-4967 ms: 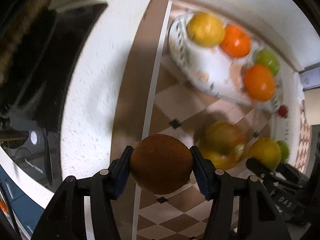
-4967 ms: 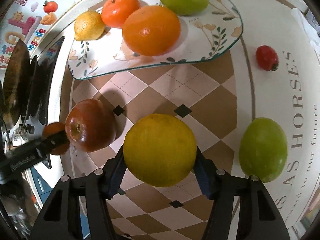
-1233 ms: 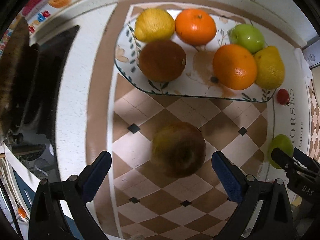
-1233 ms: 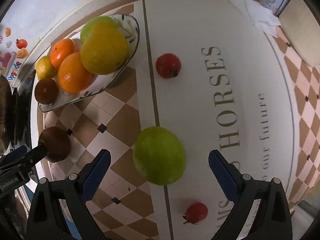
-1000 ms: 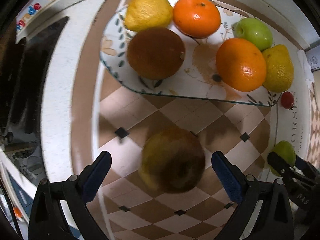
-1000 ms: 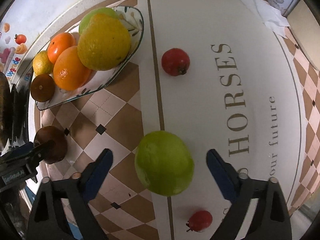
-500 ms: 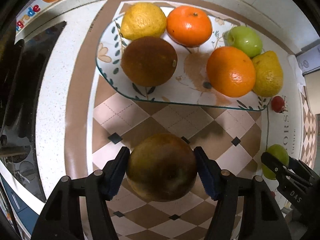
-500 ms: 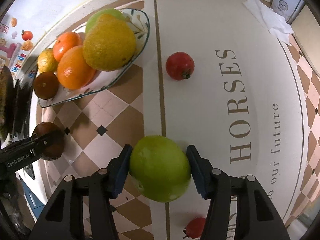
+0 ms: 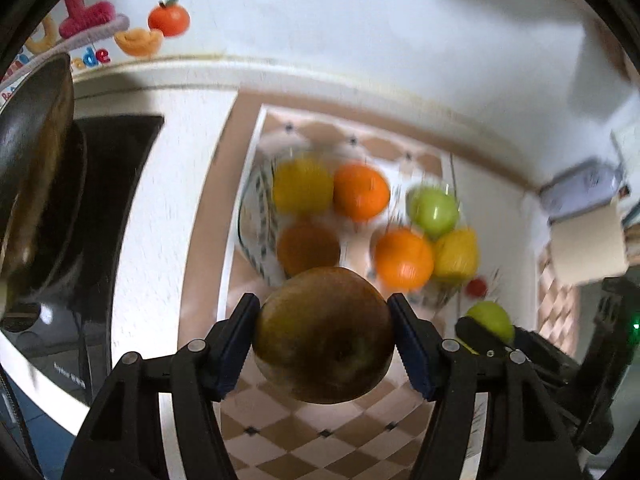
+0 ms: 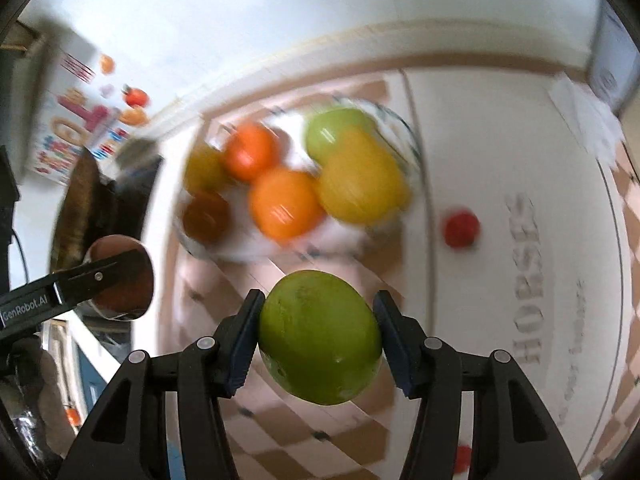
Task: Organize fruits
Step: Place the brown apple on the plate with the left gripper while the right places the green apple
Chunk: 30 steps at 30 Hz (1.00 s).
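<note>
Left wrist view: the left gripper (image 9: 323, 330) is clamped on a brownish apple (image 9: 323, 334), both pads pressed against its sides, and the fruit hangs clear above the checked tabletop (image 9: 288, 436). At twelve o'clock from the apple sits the glass plate (image 9: 250, 216), blurred, carrying a yellow fruit (image 9: 302, 186), two oranges (image 9: 362, 192), a green apple (image 9: 434, 208), a pear (image 9: 456, 256) and a dark brown fruit (image 9: 306, 246). At three o'clock the other gripper shows with its green load. A small red fruit (image 9: 476, 288) lies just beside the plate.

Right wrist view: the right gripper (image 10: 318, 338) grips a green fruit (image 10: 320, 338), also held off the table. The plate (image 10: 412, 140) lies at twelve o'clock, crowded. A red fruit (image 10: 462, 226) rests at two o'clock, another (image 10: 464, 458) at five o'clock, both on the white cloth.

Judging by this, both hands are mid-carry toward the plate. The next move calls for finding bare spots on it; the free space looks tight, so each fruit should go down gently to avoid rolling the others off.
</note>
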Motion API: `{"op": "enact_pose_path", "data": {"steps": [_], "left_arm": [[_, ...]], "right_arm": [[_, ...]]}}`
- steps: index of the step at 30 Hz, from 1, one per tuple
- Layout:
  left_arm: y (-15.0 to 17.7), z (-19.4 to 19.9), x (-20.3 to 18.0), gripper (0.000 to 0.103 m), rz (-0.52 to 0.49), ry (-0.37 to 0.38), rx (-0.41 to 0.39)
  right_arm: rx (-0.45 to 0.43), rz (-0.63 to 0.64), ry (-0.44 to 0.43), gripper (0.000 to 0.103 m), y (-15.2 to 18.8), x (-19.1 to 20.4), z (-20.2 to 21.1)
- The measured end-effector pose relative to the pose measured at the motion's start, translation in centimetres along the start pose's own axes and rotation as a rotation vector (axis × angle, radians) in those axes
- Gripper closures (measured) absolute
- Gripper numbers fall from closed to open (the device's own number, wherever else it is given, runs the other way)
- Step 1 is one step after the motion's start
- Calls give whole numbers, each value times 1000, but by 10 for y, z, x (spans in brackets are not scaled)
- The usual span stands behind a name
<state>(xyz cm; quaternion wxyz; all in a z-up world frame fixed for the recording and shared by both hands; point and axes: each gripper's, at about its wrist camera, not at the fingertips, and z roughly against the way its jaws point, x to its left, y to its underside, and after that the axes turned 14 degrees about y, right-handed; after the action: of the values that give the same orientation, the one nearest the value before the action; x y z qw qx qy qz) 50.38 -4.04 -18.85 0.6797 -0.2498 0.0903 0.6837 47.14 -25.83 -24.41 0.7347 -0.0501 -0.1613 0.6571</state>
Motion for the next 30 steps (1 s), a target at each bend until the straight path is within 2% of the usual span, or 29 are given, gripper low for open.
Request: {"op": "enact_pose_path", "data": {"steps": [3, 4, 6, 9, 12, 22, 24, 28, 30], "left_arm": [[-31, -1, 11, 39, 33, 14, -9], [-36, -4, 18, 39, 44, 11, -3], [-46, -11, 33, 39, 73, 14, 21], [-61, -29, 54, 39, 130, 22, 64], [-66, -39, 67, 39, 181, 51, 80], [-71, -73, 84, 39, 235, 15, 150], [-71, -75, 89, 37, 258, 39, 145], [-72, -76, 100, 26, 314, 75, 153], [-72, -74, 101, 26, 312, 78, 153]], "right_arm": [[-3, 2, -40, 45, -38, 20, -2], [-3, 2, -40, 45, -38, 20, -2], [0, 20, -35, 45, -63, 28, -5], [48, 31, -26, 45, -94, 38, -27], [79, 42, -12, 45, -109, 43, -44], [125, 93, 31, 44, -121, 60, -70], [131, 105, 40, 44, -124, 63, -71], [141, 109, 54, 31, -129, 67, -71], [142, 111, 63, 25, -130, 67, -70]]}}
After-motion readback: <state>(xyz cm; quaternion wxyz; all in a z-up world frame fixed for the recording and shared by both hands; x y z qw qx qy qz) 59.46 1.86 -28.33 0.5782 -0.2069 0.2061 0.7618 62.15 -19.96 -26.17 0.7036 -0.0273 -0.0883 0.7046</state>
